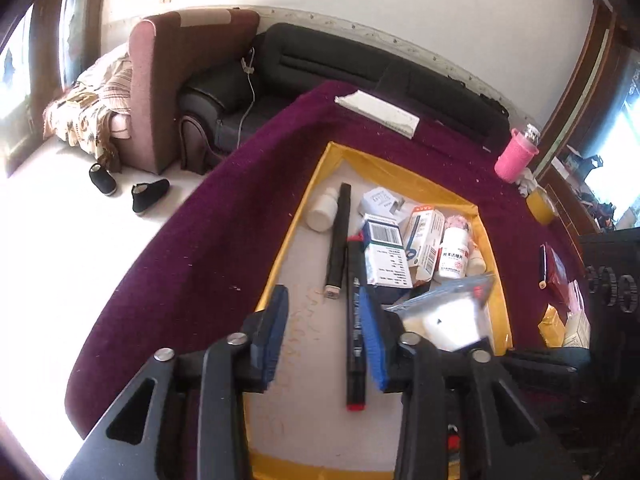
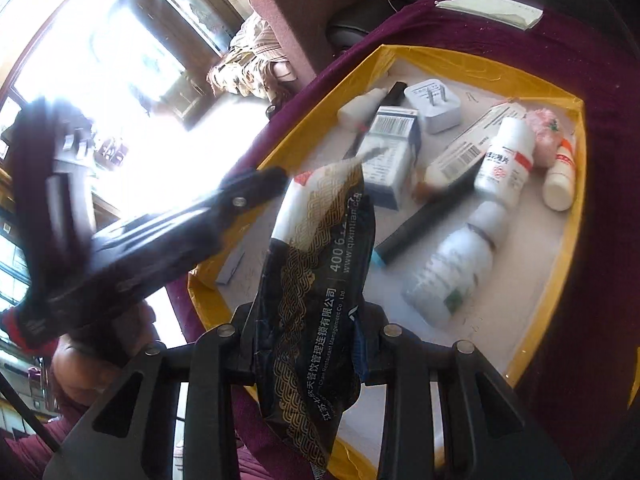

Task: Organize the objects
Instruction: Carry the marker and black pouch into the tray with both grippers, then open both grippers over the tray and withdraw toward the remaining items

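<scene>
A yellow-rimmed tray (image 1: pixel 304 208) with a white floor sits on a purple-covered table. My left gripper (image 1: pixel 324 336) stands open low over the tray's near end. A black marker with a red cap (image 1: pixel 355 340) lies on the floor between its blue pads, close to the right one. Farther in lie a black stick (image 1: pixel 339 236), a blue-and-white box (image 1: pixel 386 252), a white bottle (image 1: pixel 322 210) and a red-labelled bottle (image 1: pixel 454 254). My right gripper (image 2: pixel 308 344) is shut on a black packet with gold patterning (image 2: pixel 316 280), held above the tray (image 2: pixel 576 200).
A pink cup (image 1: pixel 514 156), a yellow tape roll (image 1: pixel 540 204) and a white foam strip (image 1: pixel 378 110) stand on the cloth beyond the tray. Red packets (image 1: pixel 556 268) lie at the right. A black sofa (image 1: pixel 360 68) and two shoes (image 1: pixel 150 196) are behind.
</scene>
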The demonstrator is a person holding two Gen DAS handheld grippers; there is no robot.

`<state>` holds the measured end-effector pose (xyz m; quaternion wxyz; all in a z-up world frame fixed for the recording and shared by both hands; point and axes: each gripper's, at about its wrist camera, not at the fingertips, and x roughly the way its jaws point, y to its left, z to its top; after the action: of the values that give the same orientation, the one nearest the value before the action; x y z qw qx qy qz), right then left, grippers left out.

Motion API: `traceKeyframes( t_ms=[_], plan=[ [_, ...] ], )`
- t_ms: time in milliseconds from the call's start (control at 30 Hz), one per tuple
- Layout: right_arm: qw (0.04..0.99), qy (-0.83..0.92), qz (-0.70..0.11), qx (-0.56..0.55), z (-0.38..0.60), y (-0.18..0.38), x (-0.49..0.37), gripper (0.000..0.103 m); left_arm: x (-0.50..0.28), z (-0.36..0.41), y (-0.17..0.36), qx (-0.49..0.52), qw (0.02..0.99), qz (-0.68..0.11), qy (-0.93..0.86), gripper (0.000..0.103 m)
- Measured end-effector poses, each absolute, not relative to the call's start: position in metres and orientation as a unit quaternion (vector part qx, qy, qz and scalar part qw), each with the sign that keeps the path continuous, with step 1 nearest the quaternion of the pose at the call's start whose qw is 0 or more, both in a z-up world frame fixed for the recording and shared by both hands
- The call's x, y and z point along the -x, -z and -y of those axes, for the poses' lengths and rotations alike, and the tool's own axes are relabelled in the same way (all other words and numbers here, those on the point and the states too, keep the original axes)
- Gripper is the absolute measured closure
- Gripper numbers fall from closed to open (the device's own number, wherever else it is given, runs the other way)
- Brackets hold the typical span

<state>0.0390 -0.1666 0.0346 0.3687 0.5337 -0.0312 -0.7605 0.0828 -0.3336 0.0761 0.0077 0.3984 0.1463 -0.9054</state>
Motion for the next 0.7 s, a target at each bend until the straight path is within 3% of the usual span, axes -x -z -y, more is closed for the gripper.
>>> traceKeyframes(
  t_ms=[67,233,300,467,700],
  plan=[
    [0.359,0.767,0.017,-0.531,0.175,-0.028,-0.035,0.069,-0.099,0.348,-0.082,-0.382,0.015,-0.162,0.910,0.056],
    [0.328,0.780,0.001,-0.533,0.175,-0.019,-0.029,0.058,-0.121,0.366,-0.081,-0.378,0.020,-0.176,0.909,0.053],
    [0.330,0.785,0.014,-0.524,0.164,-0.027,-0.031,0.049,-0.123,0.365,-0.076,-0.381,0.020,-0.169,0.909,0.051],
    [0.309,0.816,0.039,-0.487,0.120,-0.056,-0.032,0.042,-0.118,0.359,-0.065,-0.394,0.007,-0.187,0.900,0.051],
    [0.236,0.844,0.074,-0.475,0.054,-0.082,-0.031,0.042,-0.121,0.334,-0.072,-0.388,-0.025,-0.177,0.904,0.051]
  ],
)
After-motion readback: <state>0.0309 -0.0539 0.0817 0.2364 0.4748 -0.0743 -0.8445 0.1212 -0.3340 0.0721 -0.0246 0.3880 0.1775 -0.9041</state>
